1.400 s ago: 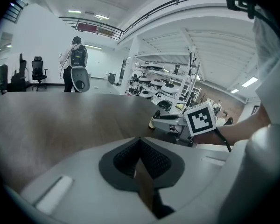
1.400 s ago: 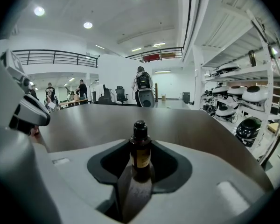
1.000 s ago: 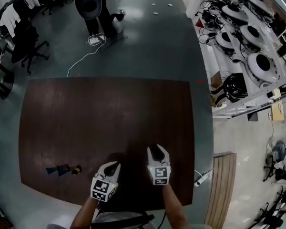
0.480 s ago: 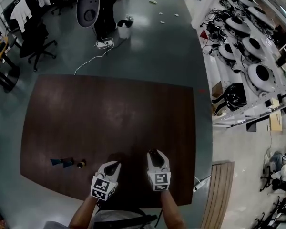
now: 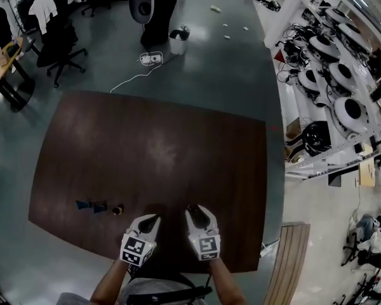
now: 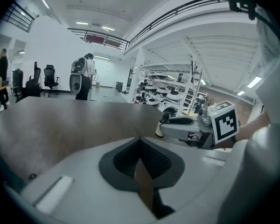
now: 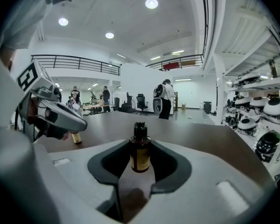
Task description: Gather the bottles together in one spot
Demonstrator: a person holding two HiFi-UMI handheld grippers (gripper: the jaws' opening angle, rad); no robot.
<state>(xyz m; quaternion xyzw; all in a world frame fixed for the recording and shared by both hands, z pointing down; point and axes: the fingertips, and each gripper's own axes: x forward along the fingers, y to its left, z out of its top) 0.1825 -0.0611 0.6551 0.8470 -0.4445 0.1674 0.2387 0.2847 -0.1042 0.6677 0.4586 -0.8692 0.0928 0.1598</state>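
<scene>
At the table's (image 5: 152,145) front edge the right gripper (image 5: 195,210) clamps an upright brown bottle (image 7: 140,154), the left gripper (image 5: 152,220) is closed and empty, and a second bottle (image 5: 117,210) stands toward the front-left corner.

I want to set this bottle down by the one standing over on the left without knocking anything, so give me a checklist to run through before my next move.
1. Grip: ok. The right gripper is closed on the brown bottle, which stands upright between its pads.
2. Spare gripper: ok. The left gripper has its jaws together with nothing between them.
3. Target in sight: ok. A second bottle stands near the table's front left edge.
4. Clear route: not ok. The left gripper lies between the right gripper and that bottle.
5. Whether the dark blue things beside it are bottles: cannot tell, too small.
</scene>
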